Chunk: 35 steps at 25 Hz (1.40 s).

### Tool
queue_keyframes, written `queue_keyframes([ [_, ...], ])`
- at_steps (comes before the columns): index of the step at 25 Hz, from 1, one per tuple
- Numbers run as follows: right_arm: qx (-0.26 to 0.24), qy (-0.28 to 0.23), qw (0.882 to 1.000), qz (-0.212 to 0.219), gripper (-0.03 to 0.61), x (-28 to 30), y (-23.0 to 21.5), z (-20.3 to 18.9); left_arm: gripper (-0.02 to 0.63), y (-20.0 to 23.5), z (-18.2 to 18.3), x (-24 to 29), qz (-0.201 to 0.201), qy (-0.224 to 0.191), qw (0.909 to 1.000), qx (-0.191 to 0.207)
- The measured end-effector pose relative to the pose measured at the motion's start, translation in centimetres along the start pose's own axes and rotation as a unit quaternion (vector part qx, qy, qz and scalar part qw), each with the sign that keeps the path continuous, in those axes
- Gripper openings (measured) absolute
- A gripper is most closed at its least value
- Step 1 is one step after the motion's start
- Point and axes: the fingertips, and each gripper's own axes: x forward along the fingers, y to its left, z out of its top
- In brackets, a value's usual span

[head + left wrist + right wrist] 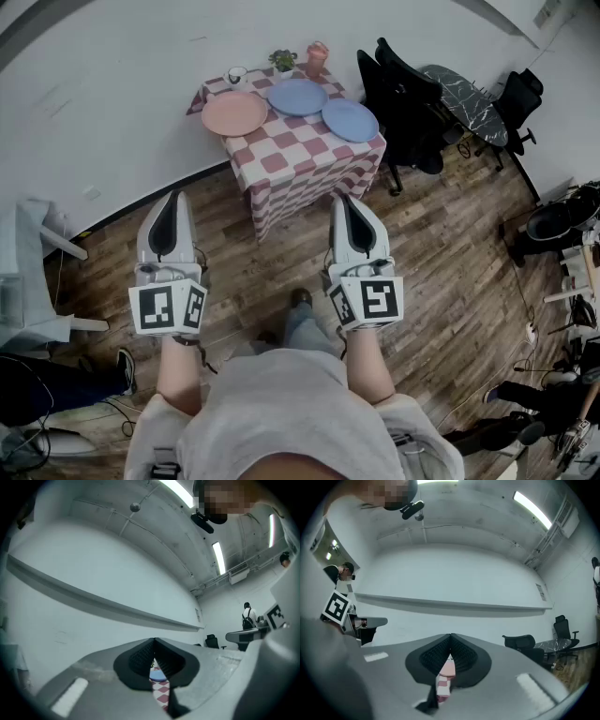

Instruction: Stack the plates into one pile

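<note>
The pink plate [233,113], the middle blue plate [297,97] and the right blue plate [350,120] lie side by side, unstacked, on a small table [302,155] covered by a red-and-white checked cloth [270,199]. Behind them stand a mug [236,75], a plant [282,60] and a pink cup [317,58]. The table stands by a white wall [103,84] on a wood floor [450,272]. Black chairs [403,94] and a dark round table [464,103] stand to its right. Short of the table, the left gripper [178,197] and right gripper [342,199] hang over the floor, each with jaws pressed together on nothing.

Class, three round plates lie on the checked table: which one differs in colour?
The round salmon-pink plate, leftmost; the middle plate and right plate are blue.
</note>
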Motion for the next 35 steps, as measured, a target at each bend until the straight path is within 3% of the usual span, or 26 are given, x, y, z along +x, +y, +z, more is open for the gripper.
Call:
queue_keyframes([
  [20, 0.009, 0.004, 1.0, 0.008, 0.002, 2.6, -0.5, -0.8, 0.006, 1.3, -1.4, 2.4, 0.005, 0.004, 0.9999, -0.015],
  [29, 0.013, 0.003, 0.999, 0.04, 0.002, 10.8, -3.8, -2.1, 0.006, 2.2, -2.9, 10.1, 0.021, 0.001, 0.9997, -0.013],
  [35, 0.009, -0.008, 0.998, 0.064, 0.002, 17.2, -6.6, -1.9, 0.006, 2.8, -1.9, 15.9, 0.029, -0.036, 0.9986, -0.026],
])
